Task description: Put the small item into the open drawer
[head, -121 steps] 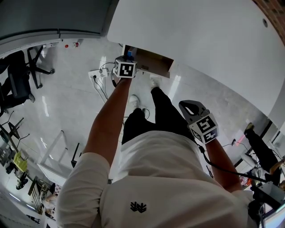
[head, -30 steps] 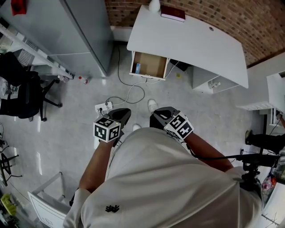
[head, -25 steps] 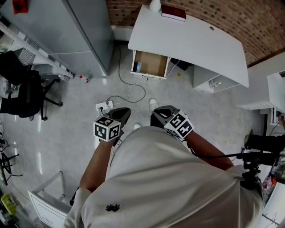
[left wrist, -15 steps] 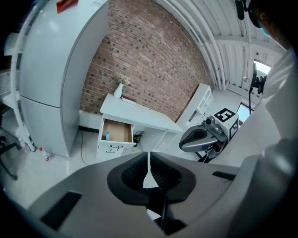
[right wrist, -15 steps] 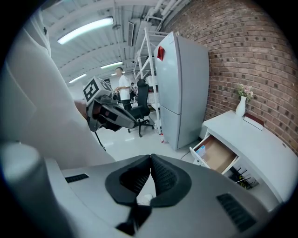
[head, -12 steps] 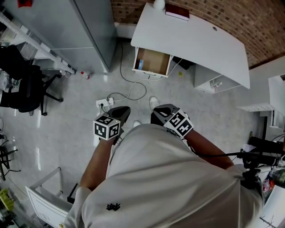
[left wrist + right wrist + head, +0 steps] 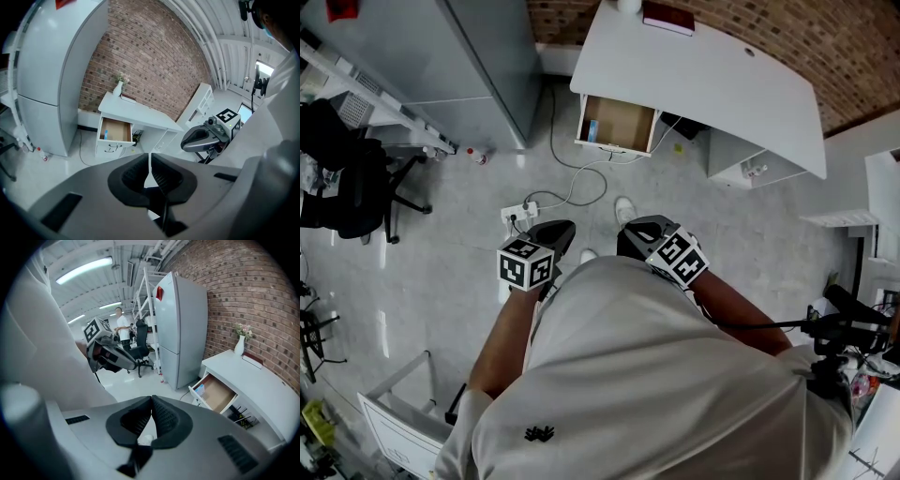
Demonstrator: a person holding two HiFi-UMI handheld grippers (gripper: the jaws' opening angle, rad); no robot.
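Note:
The white desk's [image 7: 703,80] wooden drawer [image 7: 623,125] stands open, and a small blue item [image 7: 592,130] lies at its left end. The left gripper view shows the same drawer [image 7: 117,130] with the blue item [image 7: 105,135] inside; so does the right gripper view, drawer [image 7: 216,394] and item [image 7: 200,390]. I stand well back from the desk. My left gripper [image 7: 562,229] and right gripper [image 7: 630,233] are held side by side at my waist. In both gripper views the left gripper [image 7: 150,165] and right gripper [image 7: 151,400] are shut and hold nothing.
A grey fridge [image 7: 441,56] stands left of the desk. A power strip [image 7: 517,214] and its cables trail over the floor between me and the drawer. An office chair [image 7: 342,187] is at the far left. A book [image 7: 667,17] lies on the desk.
Earlier my left gripper reached to the drawer with the blue item. Now the item lies in the drawer and both grippers are back at my waist, far from the desk. Over the last second little moves.

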